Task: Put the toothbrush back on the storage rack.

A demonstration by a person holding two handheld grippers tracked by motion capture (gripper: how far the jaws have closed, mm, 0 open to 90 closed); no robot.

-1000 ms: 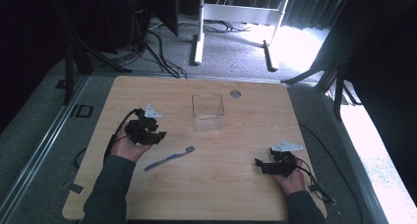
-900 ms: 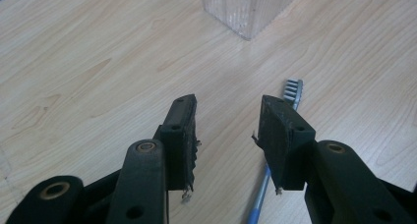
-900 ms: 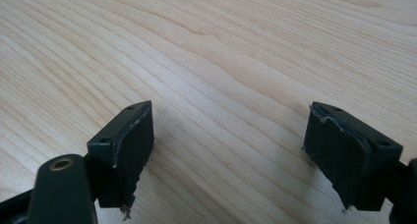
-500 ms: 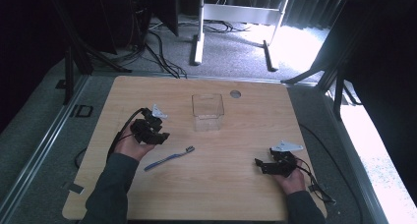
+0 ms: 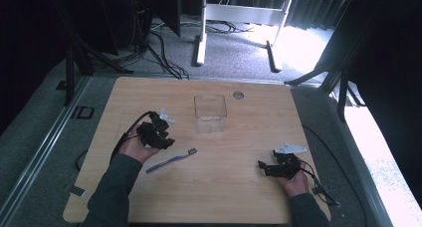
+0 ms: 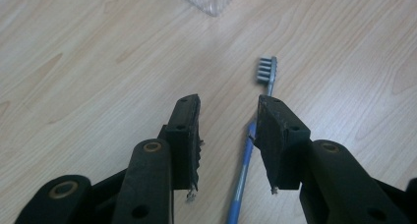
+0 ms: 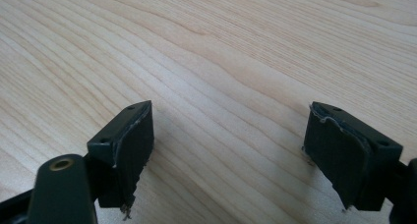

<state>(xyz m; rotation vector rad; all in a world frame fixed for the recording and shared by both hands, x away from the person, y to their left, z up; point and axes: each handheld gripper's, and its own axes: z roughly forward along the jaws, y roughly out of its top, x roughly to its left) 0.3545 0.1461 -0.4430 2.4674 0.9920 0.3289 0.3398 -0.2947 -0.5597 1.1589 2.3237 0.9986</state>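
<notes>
Toothbrush between narrowing jaws

Toothbrush [image 6: 265, 74] flat on counter [image 5: 239, 187], near clear box [image 5: 210, 112], handle under left gripper [image 6: 227, 117]. Jaws just been closing, straddling the handle, pads not yet pressing. Right gripper [image 7: 228, 130] apart, jaws released wide over bare wood.
</notes>
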